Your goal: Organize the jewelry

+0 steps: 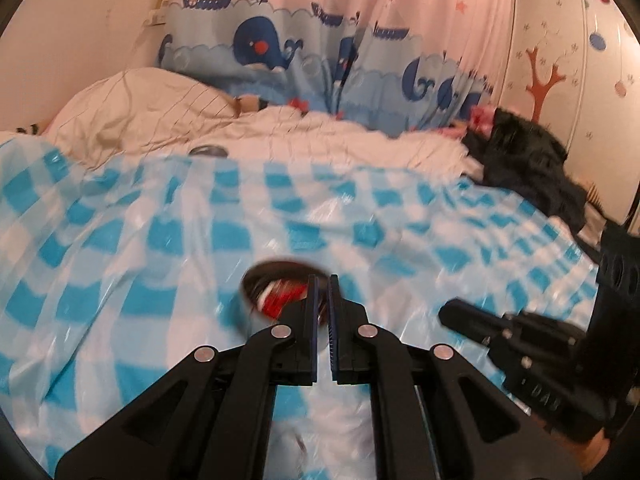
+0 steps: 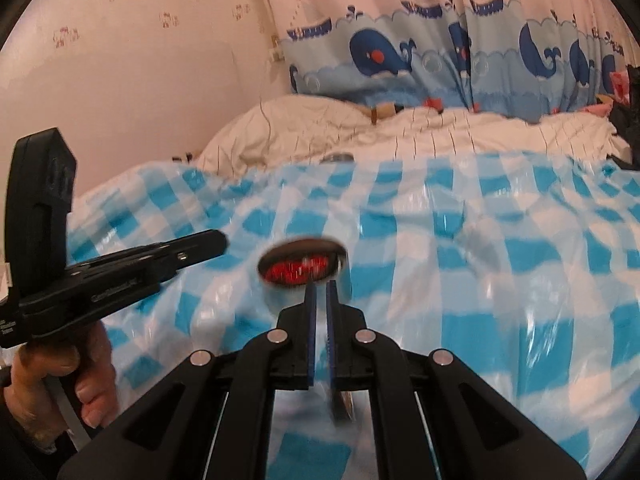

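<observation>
I hold both grippers angled down over the bed. My left gripper [image 1: 323, 280] has its blue-lined black jaws drawn almost together, only a thin slit between the pads, and nothing sits in that slit. My right gripper [image 2: 321, 286] is drawn in just as tight; low behind its right pad a small dark, blurred shape shows, and I cannot tell what it is or whether it is pinched. From the right wrist view, my left hand [image 2: 60, 384] wraps the black handle, fingers curled under it, the tool's nose pointing toward the middle of the bed.

The jewelry tin [image 1: 280, 300] is a small round metal can, shiny-walled, open at the top, with red and white pieces blurred inside. It sits on the checked cloth [image 1: 160, 240] just beyond my fingertips in both views, apart from either pair of pads. The cloth is glossy, crinkled plastic in turquoise and white squares. Behind it lie a rumpled cream duvet [image 1: 320, 136] with thin lines and a whale-printed curtain [image 1: 280, 48].
</observation>
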A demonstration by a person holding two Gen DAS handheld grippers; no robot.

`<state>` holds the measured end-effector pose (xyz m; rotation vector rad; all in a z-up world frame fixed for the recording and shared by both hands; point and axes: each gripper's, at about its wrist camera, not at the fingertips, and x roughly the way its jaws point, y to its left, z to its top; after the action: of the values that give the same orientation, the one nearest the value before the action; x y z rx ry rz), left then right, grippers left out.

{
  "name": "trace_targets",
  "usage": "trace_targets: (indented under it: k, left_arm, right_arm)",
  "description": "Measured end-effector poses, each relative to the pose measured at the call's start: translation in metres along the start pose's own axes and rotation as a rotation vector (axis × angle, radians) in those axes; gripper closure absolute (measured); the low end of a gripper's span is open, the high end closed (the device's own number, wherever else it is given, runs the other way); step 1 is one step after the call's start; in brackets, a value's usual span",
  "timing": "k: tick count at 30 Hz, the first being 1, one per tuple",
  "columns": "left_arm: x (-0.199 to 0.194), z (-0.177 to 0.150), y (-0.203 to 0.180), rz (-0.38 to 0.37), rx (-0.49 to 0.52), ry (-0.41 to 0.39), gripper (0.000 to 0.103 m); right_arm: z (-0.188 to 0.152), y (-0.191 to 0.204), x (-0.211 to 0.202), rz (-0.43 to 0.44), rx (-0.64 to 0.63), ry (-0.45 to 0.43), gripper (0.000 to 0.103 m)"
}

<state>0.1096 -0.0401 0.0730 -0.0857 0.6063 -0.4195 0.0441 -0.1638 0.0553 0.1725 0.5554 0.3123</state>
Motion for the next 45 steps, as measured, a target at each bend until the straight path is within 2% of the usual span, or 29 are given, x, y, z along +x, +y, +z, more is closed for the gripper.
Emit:
trace_targets:
  k: [2, 5, 6, 7, 9, 11, 12, 13, 15, 19, 21, 24, 26, 27, 28, 29, 30, 31, 32, 36, 41, 45]
  left_arm:
    - [0.007, 0.010, 0.002, -0.020, -0.022, -0.003, 0.099]
    - [0.013, 0.019, 0.014, -0.054, -0.076, 0.026, 0.099]
    - [0.014, 0.018, 0.018, -0.064, -0.084, 0.052, 0.099]
    - [0.016, 0.013, 0.022, -0.054, -0.073, 0.101, 0.098]
    - [0.016, -0.003, 0.028, -0.006, -0.037, 0.176, 0.095]
    - [0.012, -0.022, 0.033, 0.039, -0.023, 0.226, 0.087]
    - [0.011, -0.033, 0.036, 0.064, -0.022, 0.255, 0.077]
    - [0.009, -0.047, 0.040, 0.093, -0.026, 0.281, 0.072]
    - [0.010, -0.064, 0.044, 0.117, -0.026, 0.322, 0.071]
    - [0.012, -0.087, 0.042, 0.177, 0.045, 0.377, 0.063]
    - [0.011, -0.093, 0.044, 0.185, 0.051, 0.389, 0.057]
    - [0.014, -0.101, 0.046, 0.180, 0.041, 0.422, 0.055]
    - [0.015, -0.105, 0.045, 0.182, 0.049, 0.427, 0.055]
    - [0.014, -0.106, 0.045, 0.180, 0.046, 0.422, 0.057]
    - [0.014, -0.105, 0.046, 0.173, 0.042, 0.420, 0.071]
    - [0.015, -0.106, 0.046, 0.173, 0.043, 0.425, 0.080]
    - [0.015, -0.107, 0.046, 0.179, 0.051, 0.426, 0.094]
    - [0.015, -0.106, 0.045, 0.181, 0.056, 0.423, 0.099]
    - [0.014, -0.106, 0.045, 0.171, 0.054, 0.419, 0.099]
    - [0.004, -0.099, 0.041, 0.139, 0.045, 0.371, 0.100]
    - [-0.012, -0.078, 0.040, 0.100, 0.015, 0.271, 0.100]
    - [-0.007, -0.057, 0.032, 0.098, 0.019, 0.222, 0.100]
  right_arm:
    - [0.006, -0.005, 0.001, 0.004, 0.014, -0.006, 0.098]
    - [0.007, -0.013, 0.011, 0.025, 0.016, 0.096, 0.097]
    - [0.005, -0.013, 0.014, 0.015, -0.002, 0.144, 0.091]
    - [0.001, -0.013, 0.017, -0.004, -0.017, 0.192, 0.067]
    - [-0.010, -0.018, 0.013, -0.038, -0.017, 0.233, 0.043]
    - [-0.022, -0.024, 0.008, -0.049, -0.011, 0.269, 0.043]
    - [-0.029, -0.026, 0.005, -0.036, -0.004, 0.294, 0.043]
    - [-0.036, -0.026, 0.001, -0.026, -0.004, 0.307, 0.043]
    - [-0.048, -0.021, 0.000, -0.018, -0.030, 0.334, 0.043]
    - [-0.058, 0.006, 0.004, 0.000, -0.158, 0.350, 0.043]
    - [-0.067, 0.016, 0.011, -0.031, -0.226, 0.379, 0.035]
    - [-0.081, 0.017, 0.026, -0.043, -0.230, 0.451, 0.035]
    - [-0.084, 0.015, 0.029, -0.053, -0.233, 0.461, 0.036]
    - [-0.084, 0.014, 0.028, -0.050, -0.226, 0.462, 0.053]
    - [-0.084, 0.012, 0.029, -0.049, -0.216, 0.464, 0.073]
    - [-0.084, 0.008, 0.028, -0.050, -0.199, 0.467, 0.080]
    - [-0.083, 0.007, 0.028, -0.055, -0.194, 0.468, 0.097]
    - [-0.082, 0.005, 0.027, -0.057, -0.188, 0.462, 0.097]
    - [-0.081, 0.005, 0.025, -0.060, -0.186, 0.450, 0.097]
    - [-0.072, 0.004, 0.018, -0.071, -0.173, 0.391, 0.097]
    - [-0.054, 0.001, 0.003, -0.069, -0.148, 0.283, 0.097]
    - [-0.036, -0.001, 0.003, -0.092, -0.139, 0.222, 0.097]
